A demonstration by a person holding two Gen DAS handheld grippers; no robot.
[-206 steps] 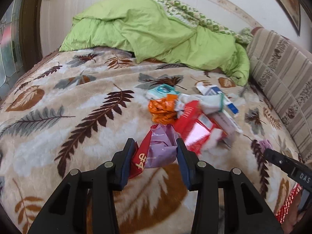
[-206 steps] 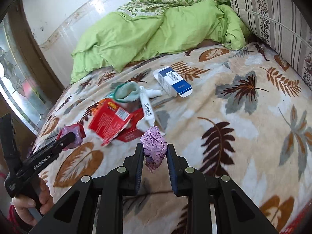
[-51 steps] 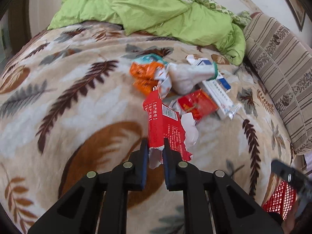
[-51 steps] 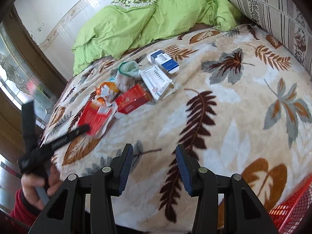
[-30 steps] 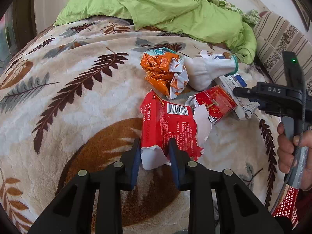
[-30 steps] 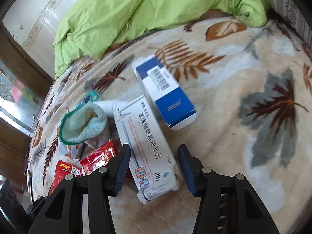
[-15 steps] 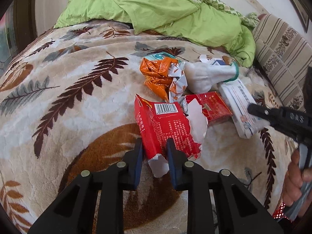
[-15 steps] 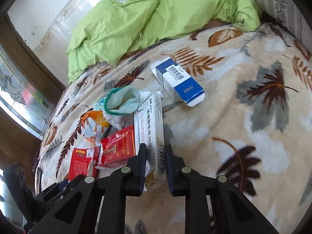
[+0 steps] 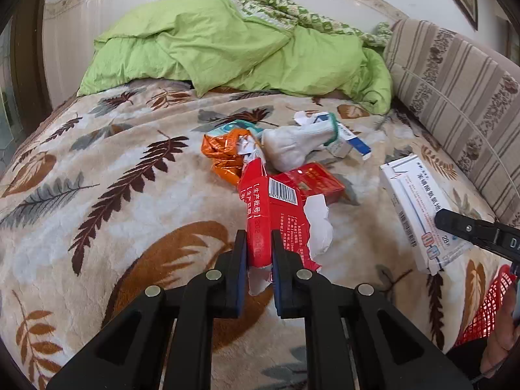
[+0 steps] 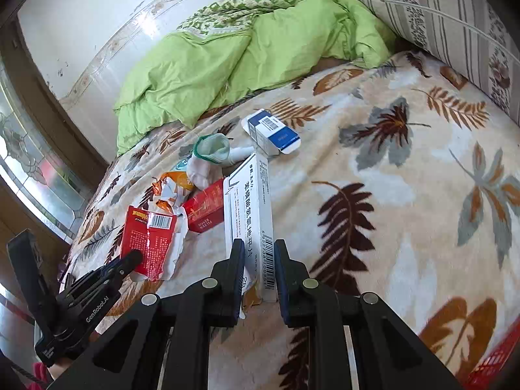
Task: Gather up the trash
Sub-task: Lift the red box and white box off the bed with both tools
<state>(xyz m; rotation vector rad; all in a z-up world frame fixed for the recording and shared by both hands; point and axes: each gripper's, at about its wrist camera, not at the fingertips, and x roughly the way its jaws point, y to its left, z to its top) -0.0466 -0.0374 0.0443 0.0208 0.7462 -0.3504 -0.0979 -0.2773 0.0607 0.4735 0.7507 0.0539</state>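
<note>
L gripper (image 9: 256,253) has its fingers (image 9: 239,260) closed tight on the torn red packet (image 9: 276,224), pinching it by the near, ripped end so the rest sticks out fwd over the bed (image 9: 97,195); ragged white lining hangs below the pinch. R gripper (image 10: 258,263) is likewise clamped, narrow gap, on the long white medicine box (image 10: 250,204), held by its thin sides near one end w/ the box standing on edge. That's prob. why the grip works: the slim dimension fits between the fingers, the broad face wouldn't.

Both pieces look lifted or at least tipped up off the blanket, though hard to be sure from these angles.

Rest of the trash lies in a loose cluster mid-bed: red carton (image 10: 204,209) just beside the white box, crumpled orange wrapper (image 9: 224,159) touching the white sock-like thing w/ green cuff (image 9: 295,146), and a blue-white box (image 10: 273,133) a bit apart, toward the green quilt (image 9: 227,48).

A red mesh basket (image 9: 487,305) shows at the bed's near edge by the R hand, presumably the drop point, so each hand carrying one item saves a trip. Judging by what's left, task is roughly midway. Risk: the torn packet may rip further at the pinch.
</note>
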